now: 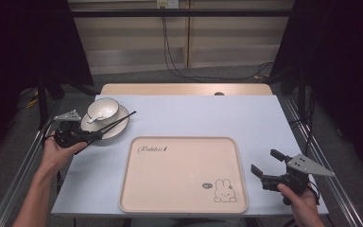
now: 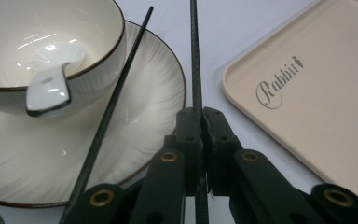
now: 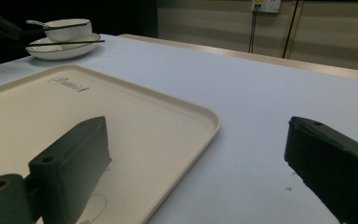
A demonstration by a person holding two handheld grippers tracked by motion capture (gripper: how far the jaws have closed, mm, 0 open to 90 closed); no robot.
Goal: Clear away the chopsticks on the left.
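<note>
- We are holding one chopstick (image 2: 196, 60) with the left tool (image 2: 203, 116); its jaws are pressed together on the stick, which is running forward from between them, out past the plate's (image 2: 158, 98) rim.
- The second chopstick (image 2: 114, 100) is lying across the plate, just to the left of that tool, leaning by the bowl (image 2: 93, 42) with the spoon (image 2: 49, 86) in it.
- In the high view the left tool (image 1: 90, 136) is sitting at the near edge of the plate (image 1: 118, 128), and the tray (image 1: 184, 175) is lying to its right, bare.
- We are keeping the right tool (image 1: 264, 165) spread wide with nothing between its jaws, hovering over the desk (image 1: 194, 113) just past the tray's right edge.
- We are judging the work as barely begun: one stick is gripped, nothing is on the tray yet.
- What seems left: carrying this stick over, then fetching the other stick, and perhaps the bowl, spoon and plate.
</note>
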